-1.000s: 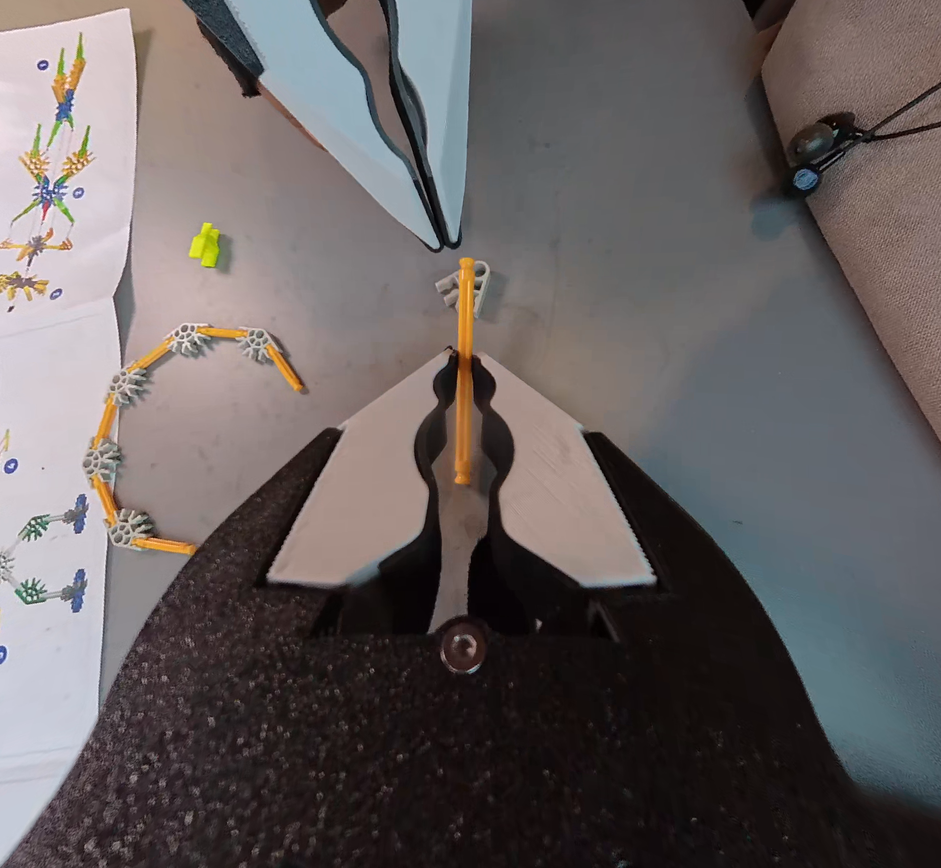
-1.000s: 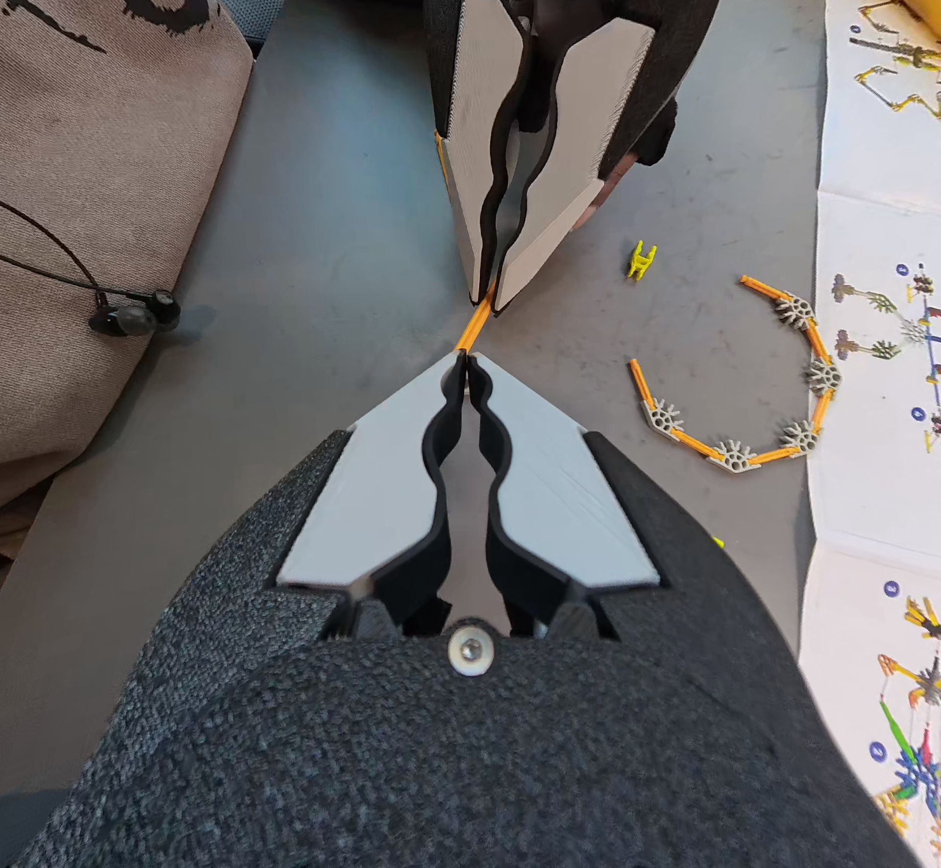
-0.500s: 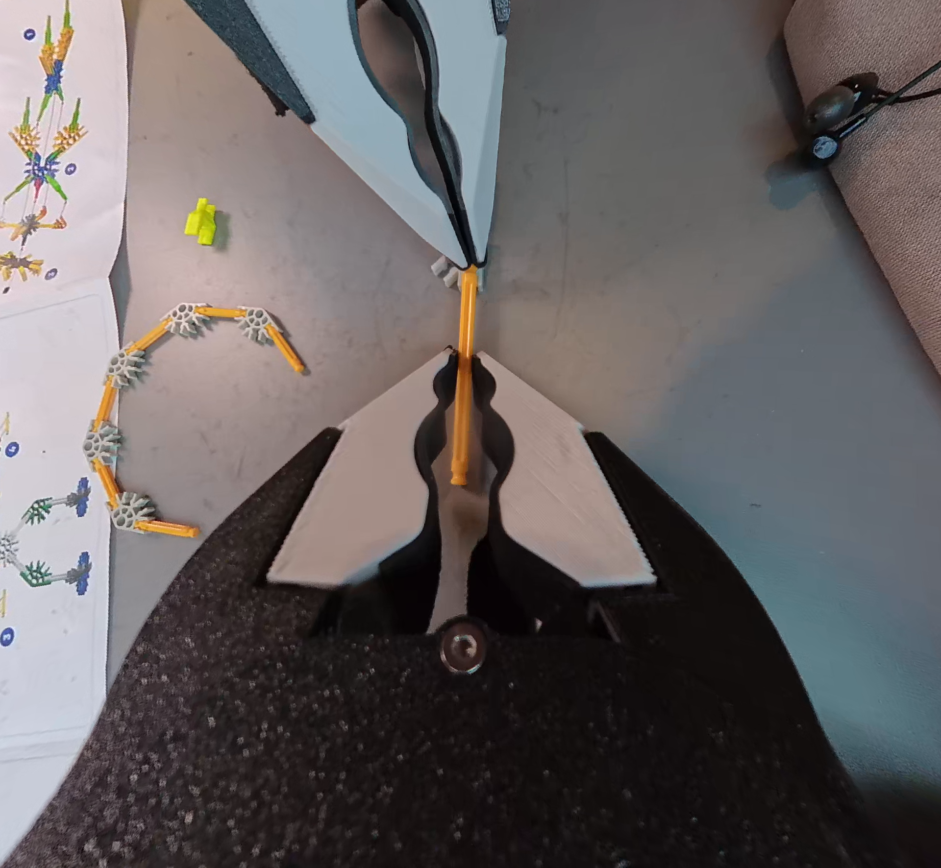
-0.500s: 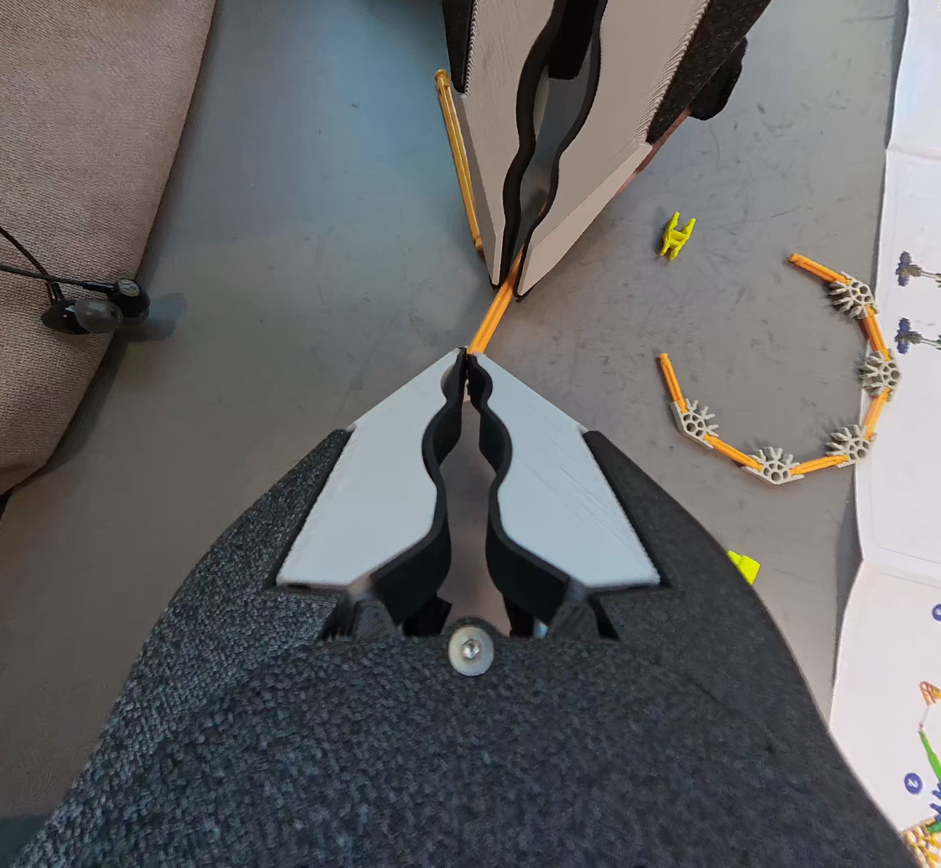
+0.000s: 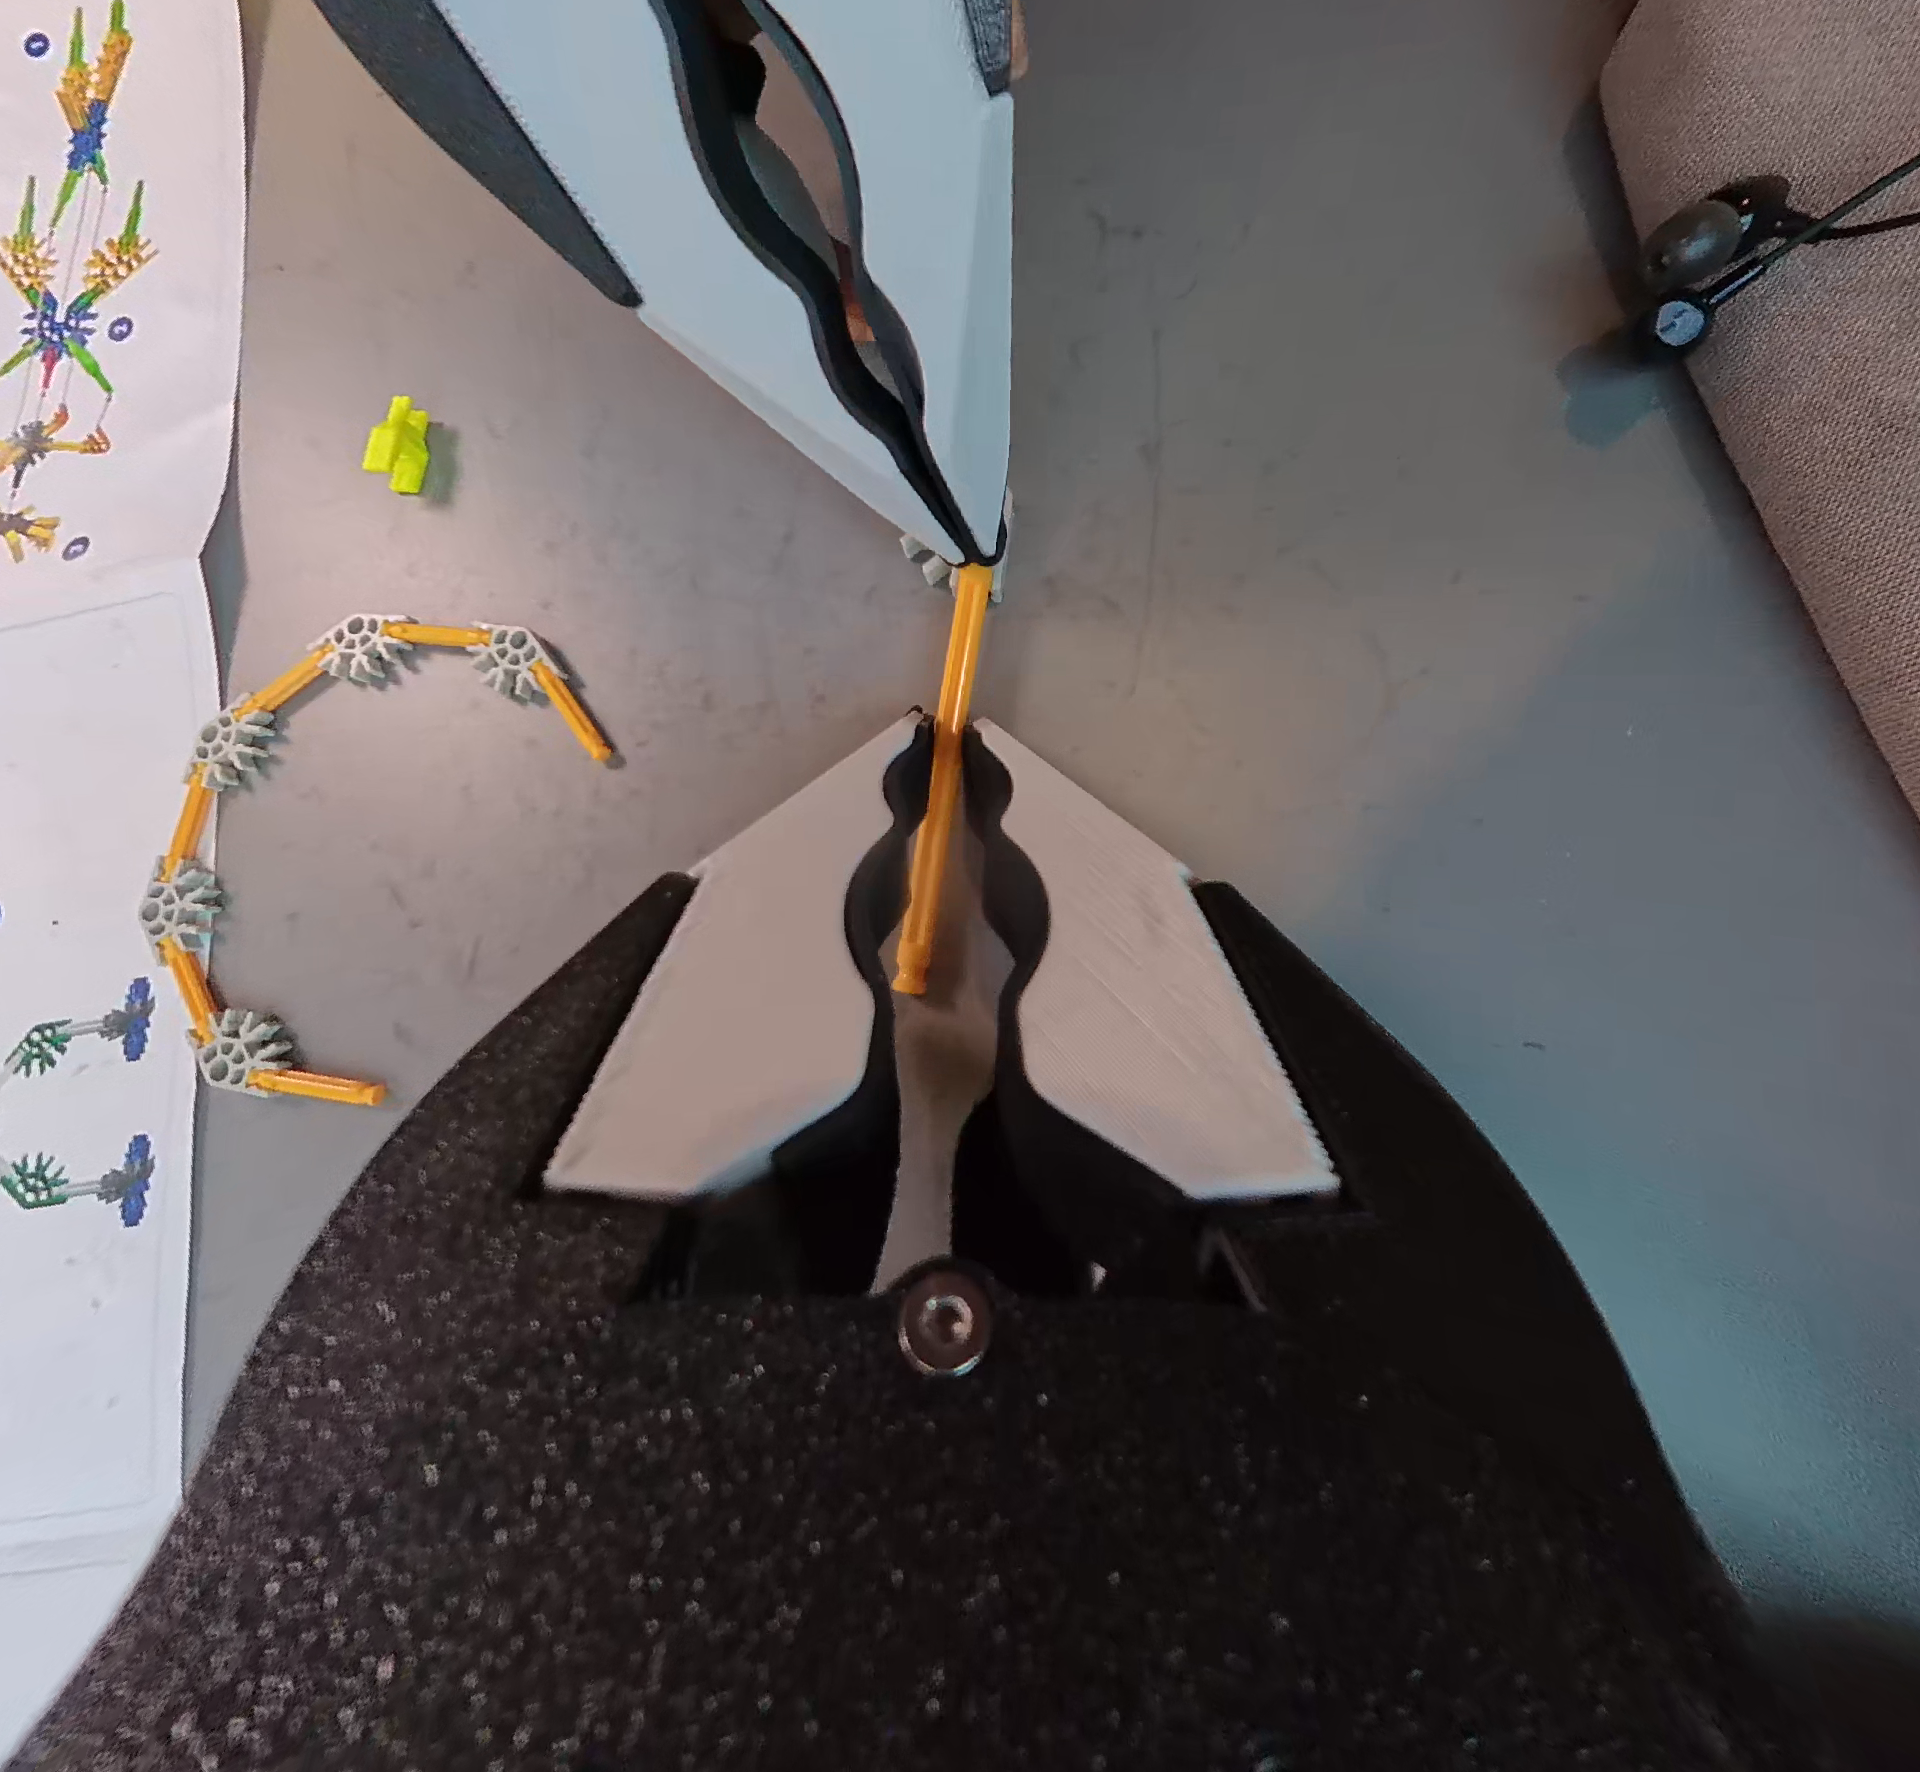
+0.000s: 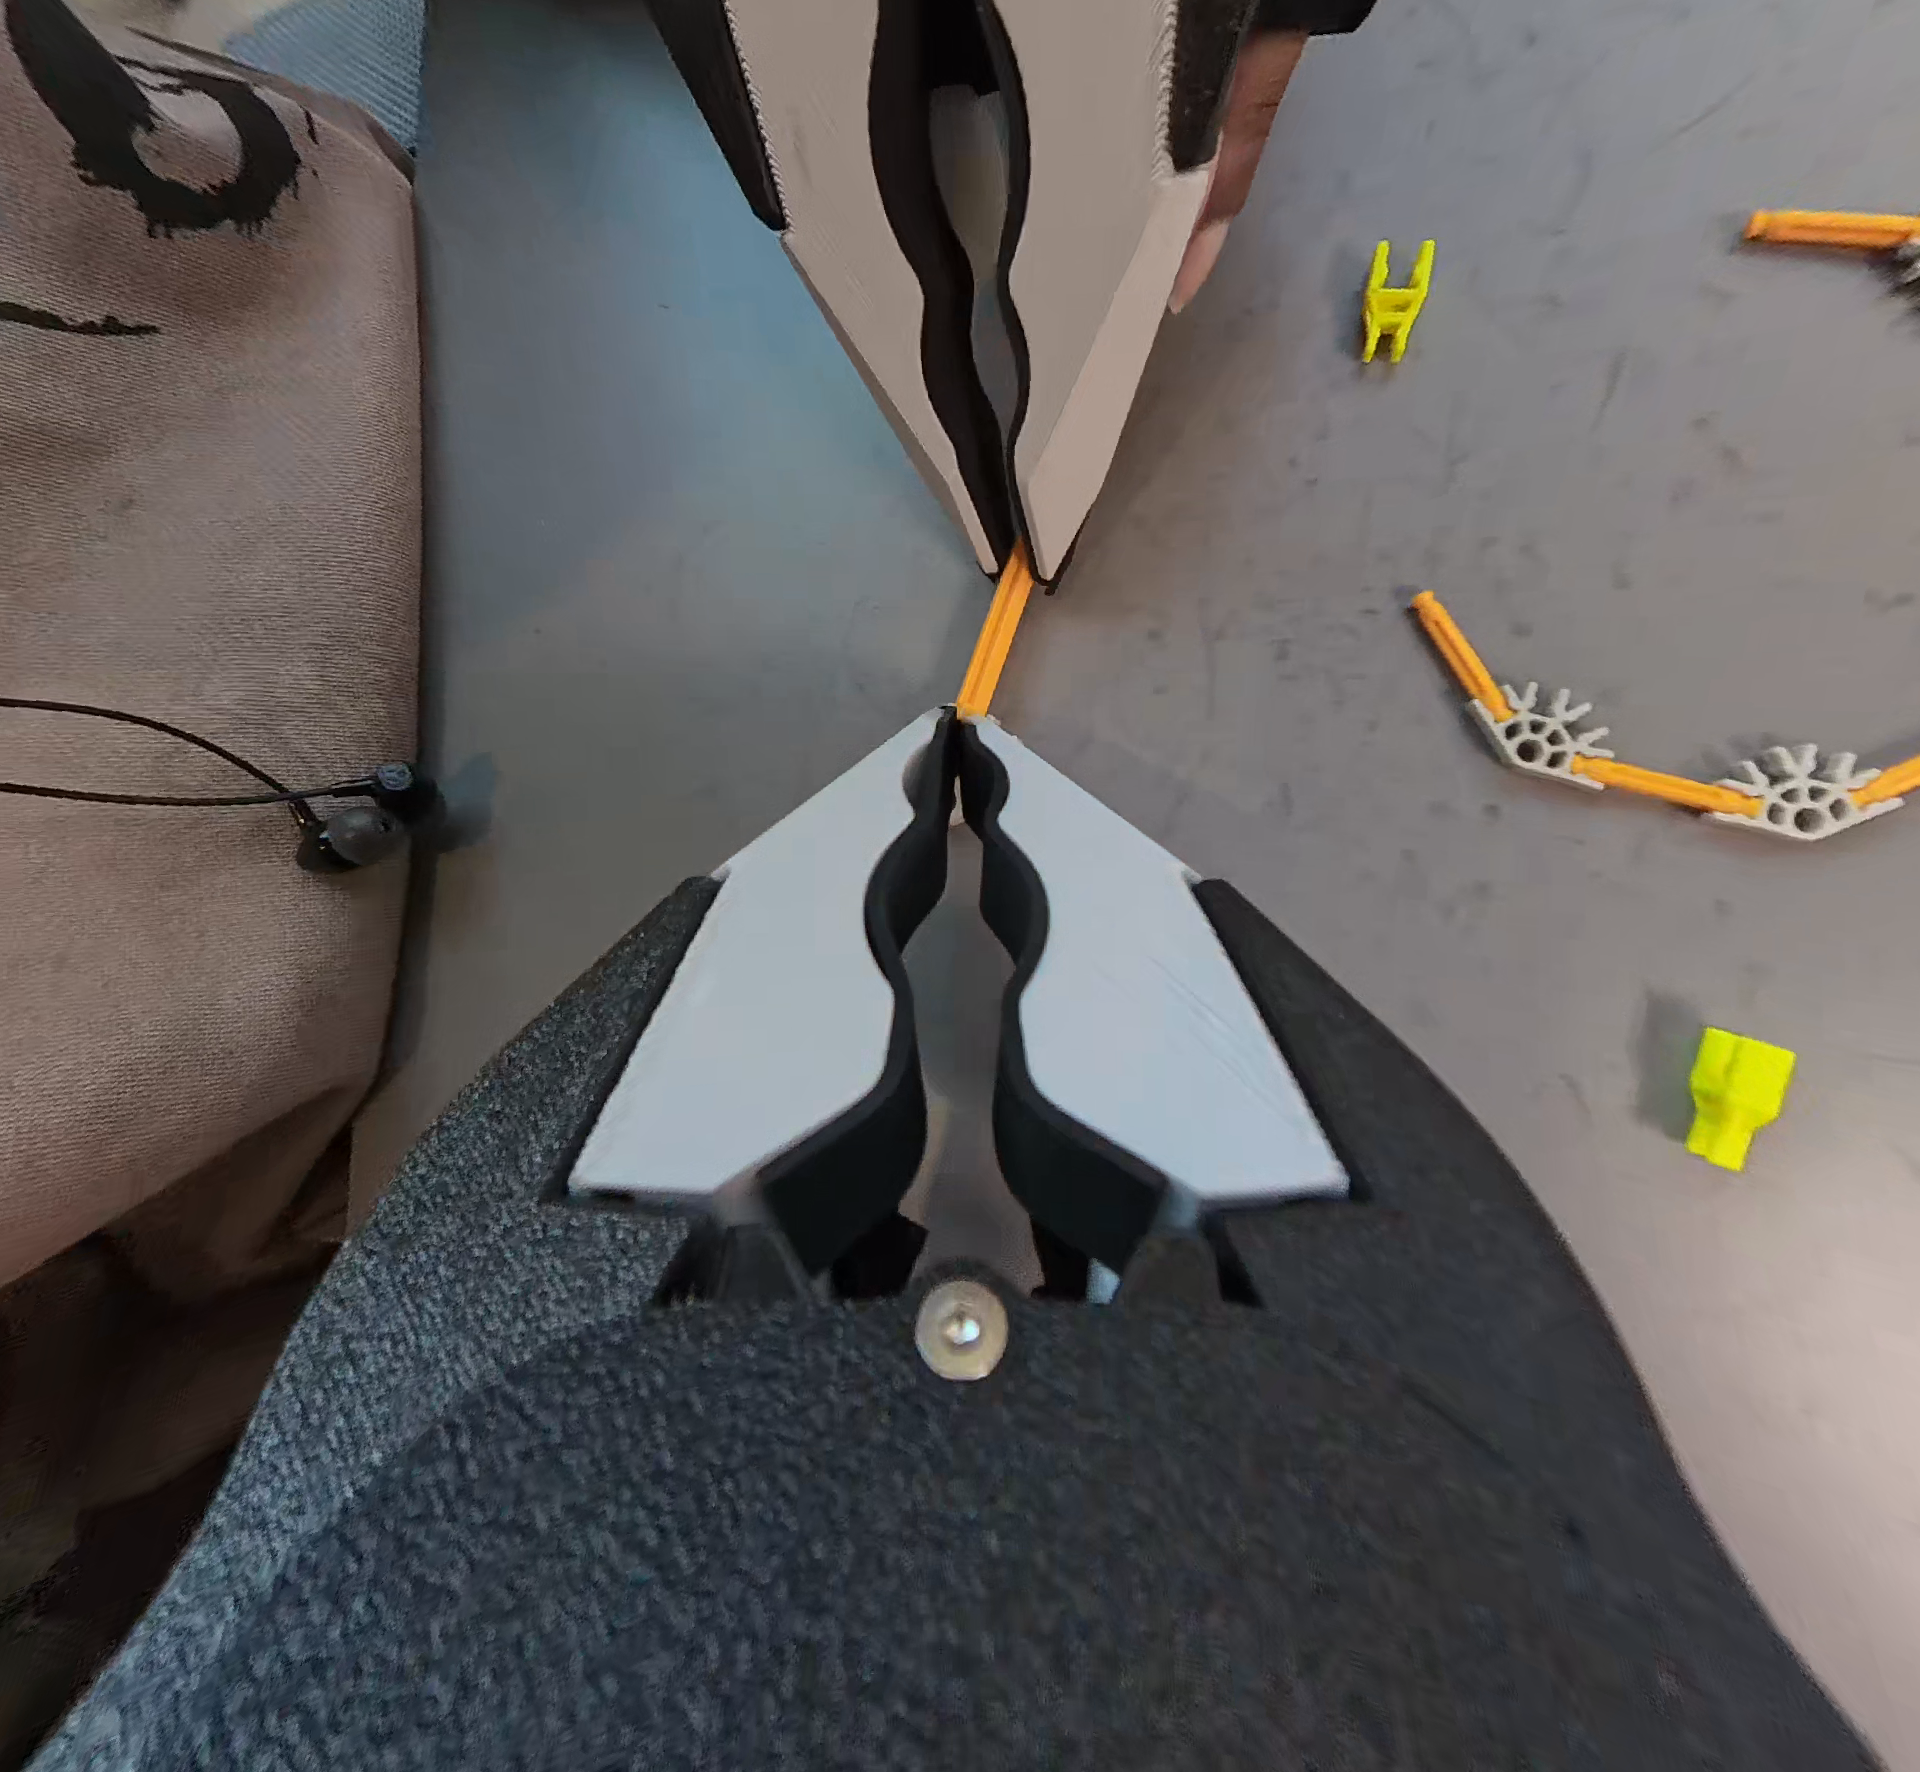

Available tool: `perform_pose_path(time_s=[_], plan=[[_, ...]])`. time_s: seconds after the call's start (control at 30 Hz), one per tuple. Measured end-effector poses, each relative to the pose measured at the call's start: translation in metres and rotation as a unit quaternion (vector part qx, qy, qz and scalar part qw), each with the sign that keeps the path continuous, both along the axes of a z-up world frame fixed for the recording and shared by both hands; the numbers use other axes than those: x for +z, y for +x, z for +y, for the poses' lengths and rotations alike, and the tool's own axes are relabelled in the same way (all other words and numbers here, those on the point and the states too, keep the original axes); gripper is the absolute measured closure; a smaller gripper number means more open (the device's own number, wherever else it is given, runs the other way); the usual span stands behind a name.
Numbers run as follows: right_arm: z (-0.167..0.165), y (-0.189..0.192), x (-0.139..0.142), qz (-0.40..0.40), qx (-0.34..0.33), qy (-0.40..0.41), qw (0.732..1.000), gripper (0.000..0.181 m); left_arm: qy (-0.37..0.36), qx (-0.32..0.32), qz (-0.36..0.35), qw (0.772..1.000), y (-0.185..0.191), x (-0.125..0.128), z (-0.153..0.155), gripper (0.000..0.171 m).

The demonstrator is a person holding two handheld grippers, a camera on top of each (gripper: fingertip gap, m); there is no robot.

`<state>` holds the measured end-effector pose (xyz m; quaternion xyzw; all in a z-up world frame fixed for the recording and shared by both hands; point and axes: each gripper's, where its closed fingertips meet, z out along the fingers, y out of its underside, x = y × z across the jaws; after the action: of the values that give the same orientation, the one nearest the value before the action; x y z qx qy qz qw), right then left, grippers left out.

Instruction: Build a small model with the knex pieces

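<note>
Right between the two grippers sits an orange rod (image 5: 940,787), a thin plastic construction-toy stick held a little above the grey table (image 5: 1299,579). The left gripper (image 5: 943,730) has its jaws closed on the rod partway along, so the near end pokes back into the wavy gap between its fingers while the far end sticks out front. That far end meets a small grey connector (image 5: 928,564), and the right gripper (image 6: 956,720) is clamped shut on that connector with its fingertips. Only a sliver of the grey piece shows, so exactly how the rod seats in it can't be made out. Holding each part with its own gripper, tip to tip, looks like a way to keep both lined up along the rod's axis — that's a guess from the pose.

Off to the side lies a half-ring chain (image 5: 218,849) of orange rods and grey snowflake-shaped connectors, flat on the table, well apart from the grippers. A lime-green clip (image 5: 398,446) lies near it, and the right wrist view shows a second lime-green piece (image 6: 1735,1099) closer to that gripper. A white instruction sheet (image 5: 94,683) with coloured diagrams lies along the table edge — it carries small numbered markers, nothing more to report there. A brown fabric garment (image 6: 187,527) with black markings rests beside the table, with black earphones (image 6: 358,829) lying on it. No brand is readable anywhere.
</note>
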<state>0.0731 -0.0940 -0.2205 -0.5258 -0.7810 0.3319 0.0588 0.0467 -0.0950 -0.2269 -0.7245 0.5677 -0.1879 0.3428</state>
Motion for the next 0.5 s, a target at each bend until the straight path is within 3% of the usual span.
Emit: perform_pose_path(time_s=[0.13,0.5], plan=[[0.000,-0.001,-0.001,-0.021,0.002,0.077,0.997,0.181,-0.011,0.000,-0.007,1.000,0.002,0.000,-0.001,0.166],[-0.008,-0.011,-0.004,-0.061,0.029,0.111,0.992,0.181,-0.056,0.002,-0.037,0.998,0.005,-0.001,-0.004,0.166]])
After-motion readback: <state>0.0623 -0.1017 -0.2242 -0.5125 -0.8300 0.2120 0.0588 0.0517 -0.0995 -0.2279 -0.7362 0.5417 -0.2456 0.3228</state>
